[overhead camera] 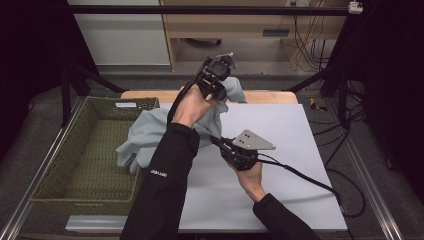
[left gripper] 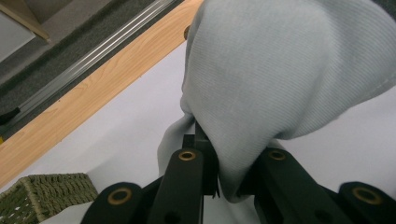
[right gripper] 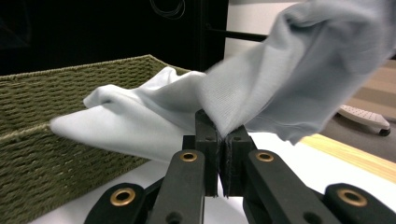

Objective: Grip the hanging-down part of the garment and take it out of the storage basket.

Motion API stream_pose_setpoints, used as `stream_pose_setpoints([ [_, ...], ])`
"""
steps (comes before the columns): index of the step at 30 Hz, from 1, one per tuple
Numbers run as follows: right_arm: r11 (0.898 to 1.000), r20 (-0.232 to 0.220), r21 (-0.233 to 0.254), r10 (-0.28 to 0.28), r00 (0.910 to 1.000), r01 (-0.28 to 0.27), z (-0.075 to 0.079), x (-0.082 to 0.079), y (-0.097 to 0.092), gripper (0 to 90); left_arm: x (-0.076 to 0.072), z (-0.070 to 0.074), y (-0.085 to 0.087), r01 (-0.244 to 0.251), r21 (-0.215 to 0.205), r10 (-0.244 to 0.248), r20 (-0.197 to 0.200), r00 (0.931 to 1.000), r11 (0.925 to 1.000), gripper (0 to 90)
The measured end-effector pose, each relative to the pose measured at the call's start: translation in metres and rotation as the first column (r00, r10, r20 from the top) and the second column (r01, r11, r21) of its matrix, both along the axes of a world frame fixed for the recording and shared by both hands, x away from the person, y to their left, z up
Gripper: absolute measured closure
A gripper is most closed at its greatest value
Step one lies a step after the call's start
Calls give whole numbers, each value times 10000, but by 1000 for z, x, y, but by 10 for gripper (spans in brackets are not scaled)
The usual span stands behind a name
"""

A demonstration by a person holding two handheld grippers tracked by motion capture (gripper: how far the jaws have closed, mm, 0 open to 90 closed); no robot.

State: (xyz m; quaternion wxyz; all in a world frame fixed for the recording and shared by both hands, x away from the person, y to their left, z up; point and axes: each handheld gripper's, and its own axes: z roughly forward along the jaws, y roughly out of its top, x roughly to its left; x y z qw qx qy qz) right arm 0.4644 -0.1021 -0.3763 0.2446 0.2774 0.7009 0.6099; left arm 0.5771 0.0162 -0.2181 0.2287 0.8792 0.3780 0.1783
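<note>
You held a pale grey-blue, finely ribbed knit cloth between your two grippers, over the bench with its light grey mat. The fabric looked soft and thin, gathered into loose folds rather than spread flat, with a stitched hem visible along one edge in the left gripper view.

Your left gripper was raised over the far edge of the bench, near the strip of pale wood, and it was clenched on the cloth: in the left gripper view the fabric bulged up out of the jaws and draped over the right jaw. Your right gripper sat lower, near the middle of the mat, and it too was clamped on the cloth; in the right gripper view a pinched ridge of fabric rose from between the closed jaws.

The cloth's long axis ran diagonally in the high view, from the raised far end at your left gripper down toward the near left. Its lower end hung over the right rim of the olive-green woven rectangular basket, which stood at the left of the bench, just beside the mat. Your left sleeve crossed in front of the cloth's middle.
</note>
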Motion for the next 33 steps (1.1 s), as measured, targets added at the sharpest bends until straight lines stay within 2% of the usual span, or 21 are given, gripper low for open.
stream_pose_setpoints([
  [2, 9998, -72, 196, -4, 10000, 6, 3, -5, -8, 881, -2, -1, -1, -17, -125, 18, 23, 10000, 9999, 823],
  [3, 9999, 96, -128, -15, 10000, 17, 3, -5, -15, 881, -2, -1, -1, -17, -125, 18, 23, 10000, 9999, 823],
  [6, 9998, 145, -163, -68, 9999, 70, 6, -9, -28, 881, -4, -1, -2, 77, -210, -77, -5, 10000, 9997, 823],
  [10, 9995, 61, -246, -203, 9998, 204, 7, -12, -45, 882, -8, -1, -6, 360, -66, -360, -78, 9993, 9993, 823],
  [16, 9989, -78, -237, -411, 9991, 409, 9, -17, -67, 882, -12, -6, -11, 414, -172, -417, -122, 9991, 9990, 823],
  [20, 9984, 127, -219, -517, 9986, 520, 13, -21, -77, 882, -14, -7, -14, 486, -180, -489, -183, 9986, 9987, 823],
  [26, 9953, 156, 4, -965, 9952, 965, 16, -24, -93, 882, -15, -9, -20, 719, -190, -724, -271, 9970, 9972, 823],
  [31, 9932, 268, 38, -1167, 9928, 1167, 14, -25, -96, 881, -15, -11, -25, 849, -118, -852, -292, 9959, 9963, 822],
  [32, 9932, 193, 72, -1165, 9930, 1164, 11, -25, -97, 875, -16, -12, -26, 785, -356, -796, -299, 9964, 9963, 823],
  [33, 9932, 193, 72, -1165, 9930, 1164, 11, -25, -97, 875, -16, -12, -26, 785, -356, -796, -299, 9964, 9963, 823],
])
